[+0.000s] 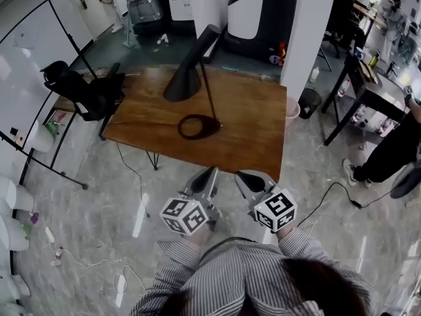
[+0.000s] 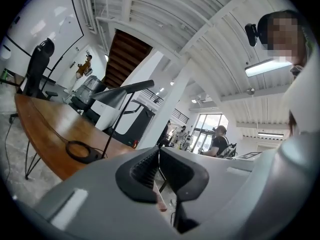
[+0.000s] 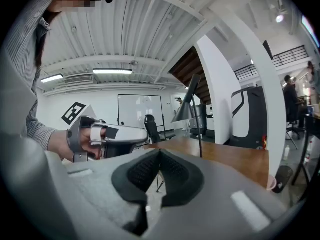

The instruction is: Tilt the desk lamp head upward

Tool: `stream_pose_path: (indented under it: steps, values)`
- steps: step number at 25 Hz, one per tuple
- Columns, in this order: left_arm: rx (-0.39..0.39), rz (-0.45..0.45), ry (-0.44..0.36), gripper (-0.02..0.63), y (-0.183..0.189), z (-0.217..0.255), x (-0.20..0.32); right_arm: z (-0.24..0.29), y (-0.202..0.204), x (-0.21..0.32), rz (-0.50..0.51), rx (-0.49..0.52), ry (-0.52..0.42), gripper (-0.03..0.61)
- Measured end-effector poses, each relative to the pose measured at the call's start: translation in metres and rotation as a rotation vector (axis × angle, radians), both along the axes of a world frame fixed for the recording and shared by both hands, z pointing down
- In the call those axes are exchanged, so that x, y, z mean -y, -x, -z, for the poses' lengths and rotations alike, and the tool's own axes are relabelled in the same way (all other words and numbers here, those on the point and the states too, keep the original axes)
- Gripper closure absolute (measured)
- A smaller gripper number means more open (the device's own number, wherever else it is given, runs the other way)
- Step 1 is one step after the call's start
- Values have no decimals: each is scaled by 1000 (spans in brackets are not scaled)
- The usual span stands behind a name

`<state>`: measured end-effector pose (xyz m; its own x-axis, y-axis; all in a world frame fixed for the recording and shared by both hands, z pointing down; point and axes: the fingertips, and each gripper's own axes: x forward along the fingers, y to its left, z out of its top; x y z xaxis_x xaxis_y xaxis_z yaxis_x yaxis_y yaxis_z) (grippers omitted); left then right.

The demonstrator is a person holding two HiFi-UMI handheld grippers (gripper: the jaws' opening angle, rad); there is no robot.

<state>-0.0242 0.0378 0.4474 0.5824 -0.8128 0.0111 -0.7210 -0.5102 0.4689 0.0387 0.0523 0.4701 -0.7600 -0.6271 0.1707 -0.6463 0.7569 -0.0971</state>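
A black desk lamp stands on the wooden table (image 1: pixel 256 133). Its cone head (image 1: pixel 185 78) points down and left, and a thin stem runs to a ring base (image 1: pixel 198 126). Both grippers hover off the table's near edge, short of the lamp. My left gripper (image 1: pixel 211 173) is shut with nothing in it, and so is my right gripper (image 1: pixel 242 176). The left gripper view shows the lamp head (image 2: pixel 121 92) and base (image 2: pixel 82 151) beyond my shut left gripper (image 2: pixel 159 152). The right gripper view shows the lamp head (image 3: pixel 187 109) past my shut right gripper (image 3: pixel 159 154), with the left gripper (image 3: pixel 120 133) beside it.
A black office chair (image 1: pixel 84 89) stands at the table's left end, beside a whiteboard (image 1: pixel 29 58). A white pillar (image 1: pixel 307 25), a bin (image 1: pixel 308 101) and a black table (image 1: pixel 370 92) lie to the right, with a person (image 1: pixel 395 151) near them. Cables trail on the floor (image 1: pixel 99 262).
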Motion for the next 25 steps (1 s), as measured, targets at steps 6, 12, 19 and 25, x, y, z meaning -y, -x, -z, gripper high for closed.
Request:
stream_pose_path:
  steps: [6,12,19,25]
  values:
    - [17,-45,7,601,29,8,85,1,26,85,-44,0,5,577]
    - [-2,-71,34,581,58,2,152,-9,52,149,-69,-46,21,575]
    - [-79,-42,77,537,78,-6,202,-18,61,201,-55,-87,30,561]
    - [-96,11,80,501,91,-10,228,-30,61,243,-41,-130,36,529]
